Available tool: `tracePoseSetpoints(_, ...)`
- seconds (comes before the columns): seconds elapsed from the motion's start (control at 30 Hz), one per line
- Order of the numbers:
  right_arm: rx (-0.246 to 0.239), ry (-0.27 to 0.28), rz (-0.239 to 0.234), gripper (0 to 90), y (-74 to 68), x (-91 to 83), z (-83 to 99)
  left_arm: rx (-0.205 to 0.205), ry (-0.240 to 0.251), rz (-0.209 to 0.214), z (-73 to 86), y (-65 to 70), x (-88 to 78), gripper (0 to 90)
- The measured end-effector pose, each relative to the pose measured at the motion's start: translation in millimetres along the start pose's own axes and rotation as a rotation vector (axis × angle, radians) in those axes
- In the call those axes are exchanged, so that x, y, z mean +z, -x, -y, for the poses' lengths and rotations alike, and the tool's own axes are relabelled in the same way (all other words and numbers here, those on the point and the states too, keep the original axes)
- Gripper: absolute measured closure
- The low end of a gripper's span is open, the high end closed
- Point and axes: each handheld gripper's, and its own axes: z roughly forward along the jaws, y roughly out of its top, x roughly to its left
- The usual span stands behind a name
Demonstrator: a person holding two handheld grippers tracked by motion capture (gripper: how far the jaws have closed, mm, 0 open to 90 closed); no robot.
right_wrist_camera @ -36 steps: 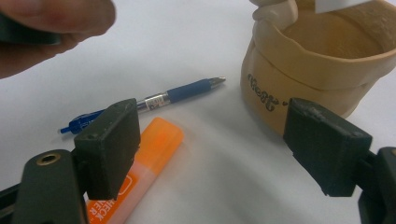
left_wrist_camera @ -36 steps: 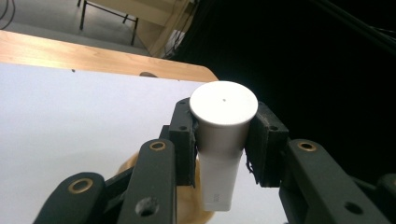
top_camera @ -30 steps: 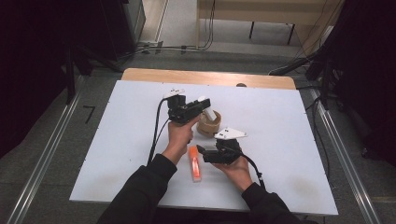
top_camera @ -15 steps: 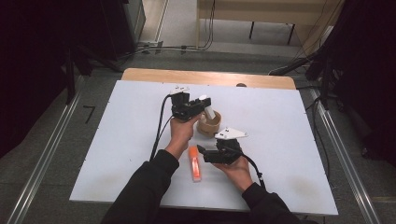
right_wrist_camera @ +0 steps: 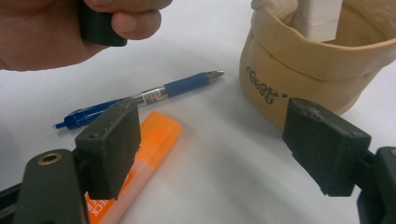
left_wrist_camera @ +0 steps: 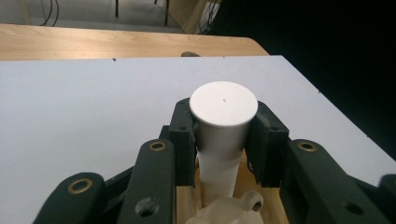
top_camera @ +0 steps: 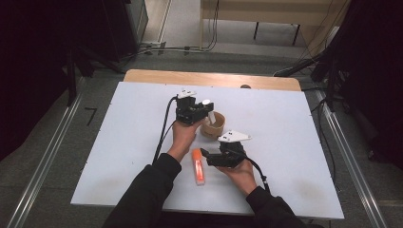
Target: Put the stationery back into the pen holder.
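Left claw (left_wrist_camera: 224, 140) is gripping a white tube (left_wrist_camera: 223, 116) just under its wide flat cap, with one black pad pressing on each side of the neck. In the high view this claw (top_camera: 203, 110) is hanging over the tan cup (top_camera: 213, 124), and the tube (top_camera: 206, 105) is standing upright with its lower end reaching down inside the cup's rim. The left gripper view is showing the cup's pale inner wall (left_wrist_camera: 187, 205) below the pads, along with another whitish thing lying in the cup that is too cut off to name.

Right claw (right_wrist_camera: 212, 154) is sitting low over the white table (top_camera: 294, 123) with its pads spread wide and nothing between them but bare table. It (top_camera: 205, 153) is pointing toward the cup (right_wrist_camera: 308, 70), which is standing just beyond its far pad. An orange marker (right_wrist_camera: 140, 158) is lying flat beside the near pad, partly under it, and a blue pen (right_wrist_camera: 154, 95) is lying on the table just past the marker, its tip pointing at the cup. The left hand (right_wrist_camera: 70, 32) is showing above the pen.
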Motion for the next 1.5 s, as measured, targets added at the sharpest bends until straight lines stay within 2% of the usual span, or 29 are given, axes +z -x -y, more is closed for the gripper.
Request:
tracePoseSetpoints(0.23,0.002,-0.001,-0.001,17.7,0.5,0.0,0.1,0.003,-0.017,0.001,1.4,-0.6,2.5,65.8)
tracePoseSetpoints(0.33,0.0,-0.003,0.001,17.7,0.1,0.4,0.5,0.001,-0.019,0.002,1.1,-0.9,1.9,60.2)
tracePoseSetpoints(0.43,0.0,-0.004,0.003,17.7,-0.3,1.1,0.7,-0.003,-0.013,0.0,0.4,-0.8,0.6,58.7)
tracePoseSetpoints(0.53,-0.001,-0.006,0.003,17.8,-0.7,1.3,0.9,-0.004,-0.015,-0.002,0.2,-1.3,0.0,53.2)
tracePoseSetpoints(0.77,-0.002,-0.008,0.002,17.8,-0.6,1.8,1.4,-0.019,-0.011,0.003,-1.2,-0.1,-5.4,33.8)
tracePoseSetpoints(0.9,0.0,-0.01,0.003,17.8,-0.8,2.0,1.8,-0.017,-0.004,0.01,-0.1,0.9,-11.9,27.9)
tracePoseSetpoints(1.07,0.0,-0.011,0.007,17.8,-0.9,2.3,2.2,-0.001,0.03,-0.019,4.0,0.1,-27.1,20.8)
tracePoseSetpoints(1.23,-0.002,-0.017,0.009,17.8,-0.4,3.4,3.1,0.026,0.062,-0.047,11.0,-2.7,-43.5,19.1)
tracePoseSetpoints(1.5,-0.004,-0.022,0.013,17.8,-0.2,4.7,4.1,0.055,0.078,-0.055,23.7,-2.9,-64.0,18.5)
